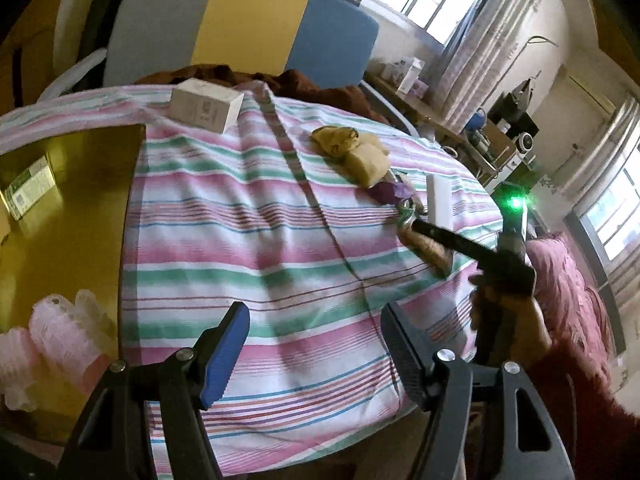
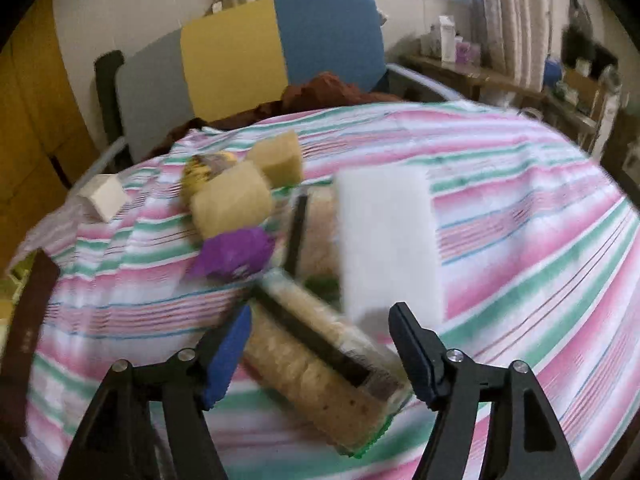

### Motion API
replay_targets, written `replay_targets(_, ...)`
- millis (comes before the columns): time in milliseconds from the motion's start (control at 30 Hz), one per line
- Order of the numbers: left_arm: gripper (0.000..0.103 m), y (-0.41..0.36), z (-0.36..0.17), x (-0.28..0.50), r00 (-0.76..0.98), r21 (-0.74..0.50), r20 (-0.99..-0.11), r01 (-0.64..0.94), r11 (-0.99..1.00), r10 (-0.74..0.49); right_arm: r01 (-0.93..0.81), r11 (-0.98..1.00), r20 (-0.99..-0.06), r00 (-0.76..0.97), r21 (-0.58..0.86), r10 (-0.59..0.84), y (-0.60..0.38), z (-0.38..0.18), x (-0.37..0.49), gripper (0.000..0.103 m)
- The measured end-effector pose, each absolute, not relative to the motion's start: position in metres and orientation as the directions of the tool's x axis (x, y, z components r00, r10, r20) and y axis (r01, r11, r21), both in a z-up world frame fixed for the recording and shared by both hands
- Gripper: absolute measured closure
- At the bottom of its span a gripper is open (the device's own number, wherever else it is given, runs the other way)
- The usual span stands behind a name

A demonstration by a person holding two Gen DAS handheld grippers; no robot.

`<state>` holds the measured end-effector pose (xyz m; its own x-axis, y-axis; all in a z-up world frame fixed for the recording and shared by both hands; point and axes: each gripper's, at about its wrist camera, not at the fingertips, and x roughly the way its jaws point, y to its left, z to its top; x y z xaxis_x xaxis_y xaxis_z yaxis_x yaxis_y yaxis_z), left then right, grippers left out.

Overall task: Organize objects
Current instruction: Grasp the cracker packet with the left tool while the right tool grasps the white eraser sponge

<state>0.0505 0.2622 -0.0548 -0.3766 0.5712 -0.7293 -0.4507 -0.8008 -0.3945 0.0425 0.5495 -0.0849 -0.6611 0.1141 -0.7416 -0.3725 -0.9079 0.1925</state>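
On the far left, in the left wrist view, a yellow tray [image 1: 80, 208] lies on the striped bedsheet [image 1: 248, 216], holding a small green-labelled box [image 1: 30, 188] and a cluster of pink hair rollers [image 1: 52, 332] at its near edge. A white carton [image 1: 206, 106] sits further back on the sheet. The left tongs [image 1: 316, 348] hang above bare sheet with jaws well apart and nothing between them.

Toward the middle lies the loose pile to be sorted: a yellowish crumpled thing [image 2: 204, 170], two tan sponge blocks [image 2: 232, 200], a purple crumpled scrap [image 2: 236, 256], and a white foam block [image 2: 390, 240] standing on end. Nearest the right tongs [image 2: 320, 354] is a long clear packet of biscuit-like rounds [image 2: 316, 364] with a dark strip along it, lying slantwise on the sheet; the picture is blurred, so its contents are uncertain.

The right tongs stand apart, with the near end of that packet between the jaws, but the pads do not appear to press it yet. In the left view a person's hand [image 1: 508, 320] holds this tool on the right.

The packet is probably light, with a slippery film and brittle contents, so a gentle squeeze across its narrow width near the middle seems wise. The sponges and foam are soft, light and easy to pinch anywhere.
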Motion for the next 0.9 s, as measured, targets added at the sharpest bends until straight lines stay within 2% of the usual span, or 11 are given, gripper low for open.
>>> replay_targets(300,0.034,0.264,-0.057,0.052,-0.372,-0.390,-0.733,-0.456,-0.800,0.570,-0.200,-0.908,-0.679,-0.725,0.368,-0.116,0.480,-0.087,0.062,0.030)
replay_targets(367,0.034,0.262,-0.058,0.052,-0.371,-0.392,-0.735,-0.451,-0.802,0.568,-0.214,-0.907,-0.649,-0.756,0.361,-0.080,0.481,-0.080,0.069,0.030)
replay_targets(467,0.034,0.262,-0.061,0.051,-0.364,-0.395,-0.740,-0.445,-0.804,0.565,-0.319,-0.899,-0.613,-0.786,0.300,0.074,0.504,-0.065,0.075,0.028)
replay_targets(500,0.034,0.263,-0.062,0.051,-0.358,-0.399,-0.741,-0.446,-0.801,0.569,-0.377,-0.886,-0.612,-0.778,0.271,0.144,0.519,-0.061,0.077,0.025)
replay_targets(633,0.034,0.270,-0.065,0.053,-0.344,-0.392,-0.748,-0.460,-0.796,0.567,-0.499,-0.830,-0.640,-0.728,0.249,0.246,0.572,-0.059,0.067,0.024)
replay_targets(767,0.034,0.278,-0.064,0.054,-0.339,-0.373,-0.754,-0.484,-0.791,0.563,-0.561,-0.781,-0.698,-0.676,0.276,0.238,0.617,-0.068,0.047,0.024)
replay_targets(900,0.034,0.286,-0.065,0.054,-0.332,-0.360,-0.762,-0.496,-0.790,0.556,-0.556,-0.763,-0.749,-0.646,0.330,0.147,0.639,-0.089,0.029,0.025)
